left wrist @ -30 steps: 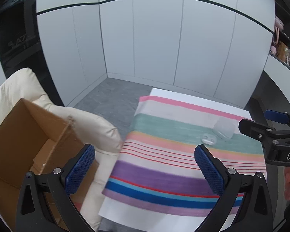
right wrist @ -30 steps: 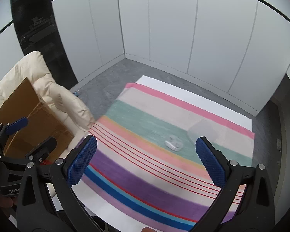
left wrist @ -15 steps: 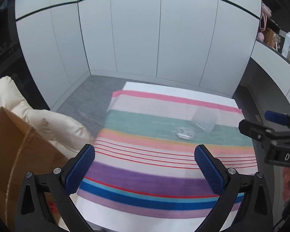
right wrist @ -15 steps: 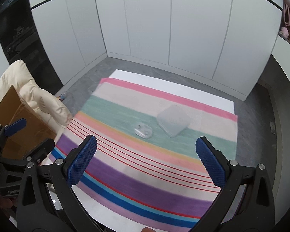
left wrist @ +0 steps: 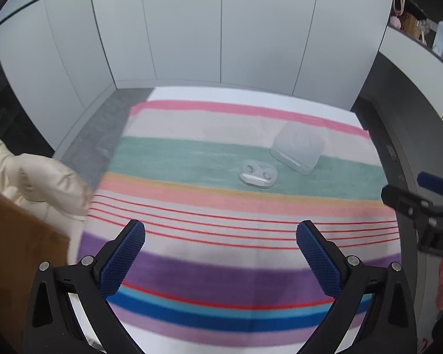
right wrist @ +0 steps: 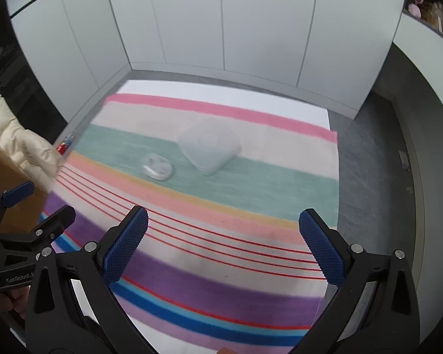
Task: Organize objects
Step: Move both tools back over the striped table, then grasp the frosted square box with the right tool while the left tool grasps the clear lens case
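Observation:
A small clear oval case (left wrist: pixel 258 174) with two round wells lies on the green stripe of a striped cloth (left wrist: pixel 192 265). A clear square box (left wrist: pixel 298 148) lies just right of it and farther back. Both show blurred in the right wrist view, the case (right wrist: pixel 158 166) left of the box (right wrist: pixel 209 147). My left gripper (left wrist: pixel 220 252) is open and empty above the near stripes. My right gripper (right wrist: pixel 223 242) is open and empty, also short of both items. Each gripper shows at the edge of the other's view.
A cream padded chair (left wrist: pixel 35 183) holding a brown cardboard box (left wrist: pixel 17 259) stands left of the table. White cabinet walls (left wrist: pixel 221 29) close off the back. A shelf with small items (left wrist: pixel 422 26) runs along the right.
Both grippers have swung to the right and toward the table; the case and box now sit nearer the middle of both views. The cardboard box has slid off to the left edge.

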